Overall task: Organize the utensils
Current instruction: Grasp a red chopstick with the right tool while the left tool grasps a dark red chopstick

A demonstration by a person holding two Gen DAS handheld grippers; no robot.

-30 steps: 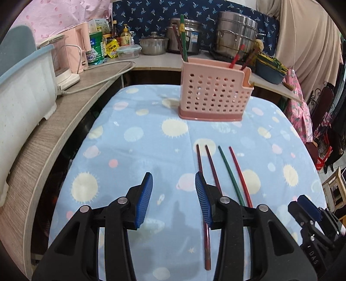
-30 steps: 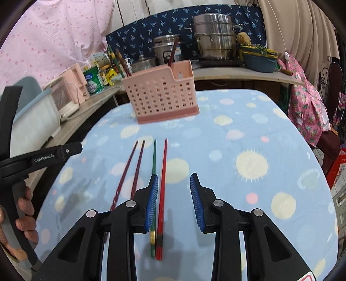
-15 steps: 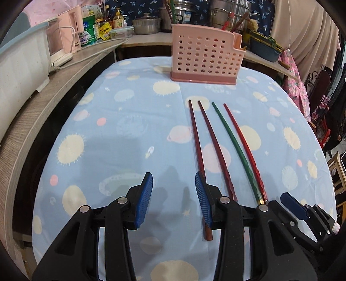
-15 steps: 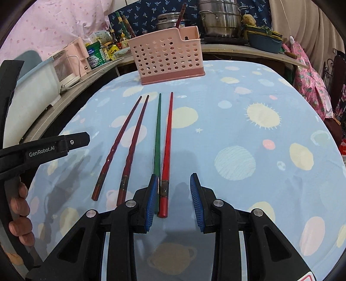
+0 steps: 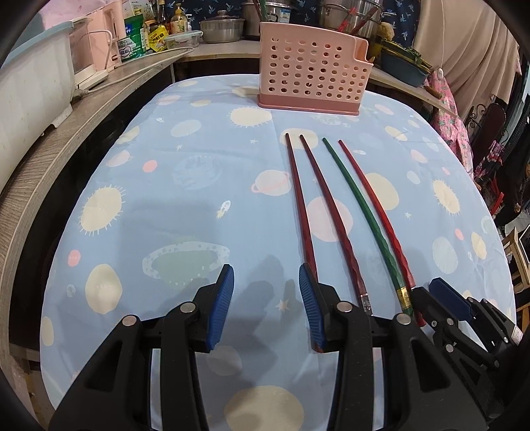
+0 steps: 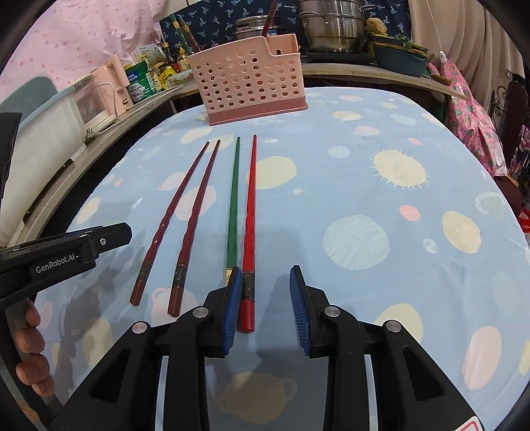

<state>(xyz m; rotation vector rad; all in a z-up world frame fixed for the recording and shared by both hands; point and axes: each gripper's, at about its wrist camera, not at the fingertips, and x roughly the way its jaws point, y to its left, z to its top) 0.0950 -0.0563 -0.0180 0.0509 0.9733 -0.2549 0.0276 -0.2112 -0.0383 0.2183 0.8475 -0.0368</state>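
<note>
Left wrist view first: four chopsticks lie side by side on the tablecloth [image 5: 198, 185], none yet stowed, so the sorting appears barely begun. From left to right they are a dark red chopstick [image 5: 298, 202], a second dark red chopstick [image 5: 328, 205], a green chopstick [image 5: 361, 212] and a bright red chopstick [image 5: 377, 212], their thin tips pointing toward twelve o'clock. At twelve o'clock stands the pink basket [image 5: 311, 73], upright on the far end of the cloth, well apart from the sticks. Through its holes nothing can be made out inside; whether it is empty cannot be told. Pots [image 5: 222, 28] on the counter behind hold some sticks of their own. The left gripper [image 5: 266, 305] hangs partly open with nothing between its pads; its right finger overlaps the butt of the leftmost dark red chopstick. At four o'clock the right gripper [image 5: 427, 296] sits by the bright red one's butt.

Right wrist view: the right gripper [image 6: 263, 303] stands partly open, gripping nothing, with the bright red chopstick's [image 6: 249, 232] thick end between its fingers, close beside the left pad; the green chopstick's [image 6: 233, 205] butt is hidden behind that finger. The pink basket [image 6: 248, 83] is at twelve o'clock, its visible small compartment seemingly bare. At nine o'clock the left gripper [image 6: 109, 233] shows side-on, in a hand [image 6: 31, 344]. All four sticks appear left to do.
</note>
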